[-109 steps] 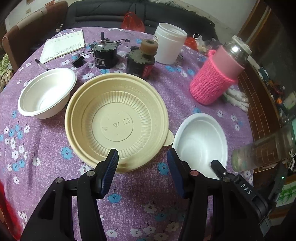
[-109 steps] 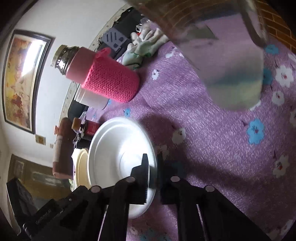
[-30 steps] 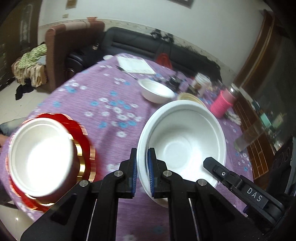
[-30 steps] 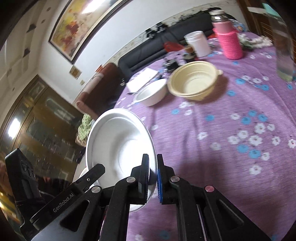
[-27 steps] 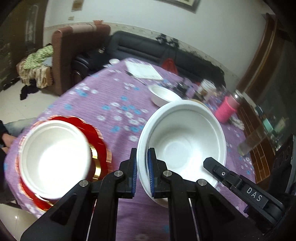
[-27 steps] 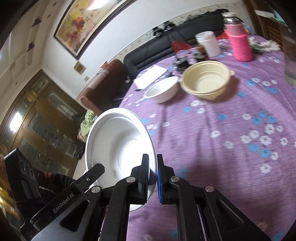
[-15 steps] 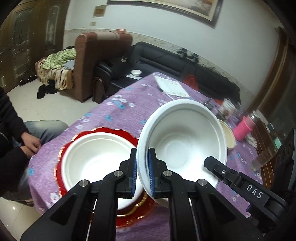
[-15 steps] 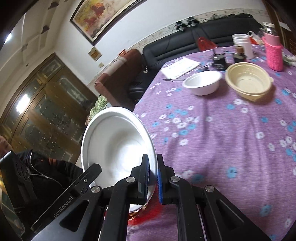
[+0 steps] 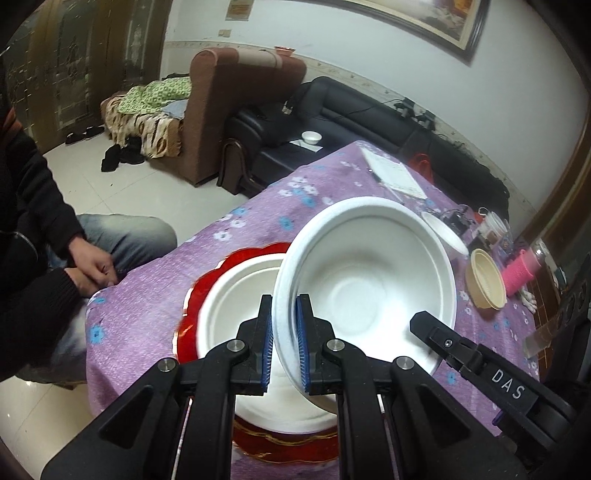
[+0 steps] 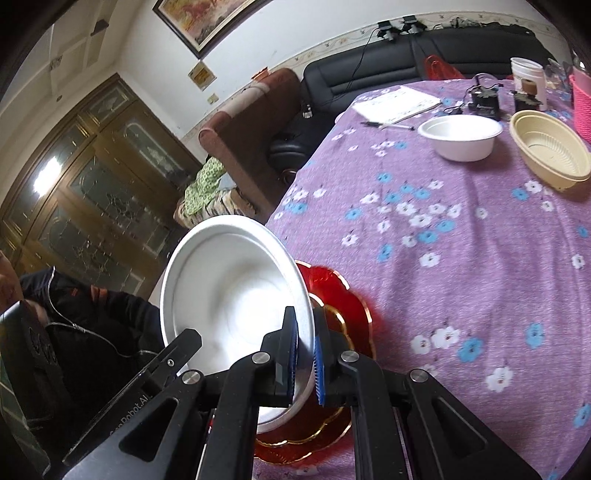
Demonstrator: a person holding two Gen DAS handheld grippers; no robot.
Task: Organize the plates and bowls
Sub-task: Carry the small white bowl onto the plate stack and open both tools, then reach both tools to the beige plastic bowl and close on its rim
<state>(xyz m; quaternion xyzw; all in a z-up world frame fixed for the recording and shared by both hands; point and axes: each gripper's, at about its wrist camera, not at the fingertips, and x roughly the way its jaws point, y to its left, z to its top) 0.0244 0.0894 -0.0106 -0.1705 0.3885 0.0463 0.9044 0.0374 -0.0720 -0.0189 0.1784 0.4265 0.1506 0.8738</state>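
1. The left gripper (image 9: 284,345) is clamped on the rim of a white bowl (image 9: 373,291). The right gripper (image 10: 303,356) is clamped on the other side of the same bowl (image 10: 229,295). Two grips probably keep the thin, floppy bowl from bending.
2. The bowl is tipped in the air, just above a second white bowl (image 9: 240,302) that sits on a red plate (image 9: 192,302). I think it is held there so it can drop into the bowl below and make a neat stack.
3. The red plate sits near the close edge of a table with a purple flowered cloth (image 10: 461,236).
4. Far across the table are another white bowl (image 10: 461,136) and a tan bowl (image 10: 550,155), still waiting. Behind them lie a notebook (image 10: 397,101), a white tub (image 10: 526,79) and a pink knitted bottle (image 9: 521,271).
5. A person (image 9: 40,236) sits beside the table, with one hand (image 9: 92,269) on a knee.
6. Past the table are a brown chair (image 9: 236,107), a black sofa (image 9: 369,122) and a framed picture (image 10: 210,16) on the wall.
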